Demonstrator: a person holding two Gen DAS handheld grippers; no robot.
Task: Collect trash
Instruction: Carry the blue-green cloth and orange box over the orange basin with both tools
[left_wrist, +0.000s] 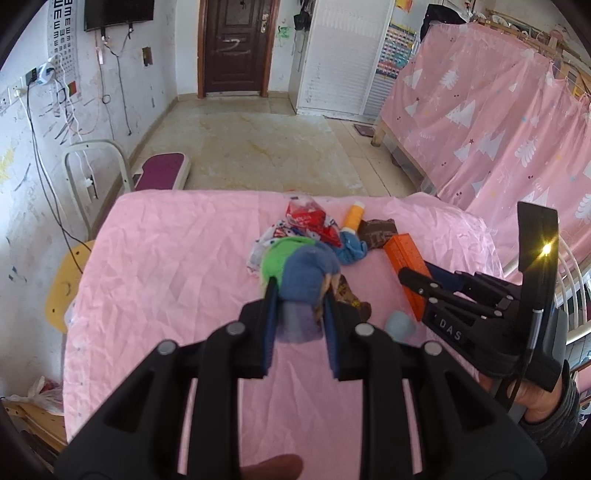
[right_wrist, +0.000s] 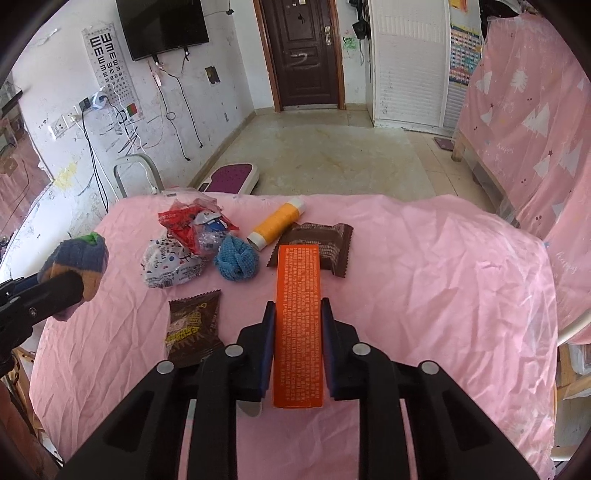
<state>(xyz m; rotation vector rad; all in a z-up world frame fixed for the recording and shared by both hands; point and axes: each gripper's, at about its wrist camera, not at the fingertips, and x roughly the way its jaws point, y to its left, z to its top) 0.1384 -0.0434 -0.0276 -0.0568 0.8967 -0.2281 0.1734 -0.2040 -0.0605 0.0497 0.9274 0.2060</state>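
Wrappers (right_wrist: 192, 236), a yarn ball (right_wrist: 236, 260) and thread spool (right_wrist: 275, 221) crowd the cloth's (right_wrist: 424, 280) far left; its right side lies open.

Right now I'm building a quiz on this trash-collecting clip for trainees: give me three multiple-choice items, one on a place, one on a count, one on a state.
1. Where does the yellow thread spool lie?
A. on the floor
B. on the pink cloth, beside the dark brown wrapper
C. inside the red wrapper

2. How many blue knitted balls lie loose on the cloth?
A. one
B. three
C. none

3. What is the right gripper doing?
A. hanging open over bare cloth
B. shut on the orange box
C. shut on the spool

Answers: 1 B, the spool rests on the cloth next to the wrapper. 2 A, a single blue ball sits by the wrappers. 3 B, both pads press the box's sides.
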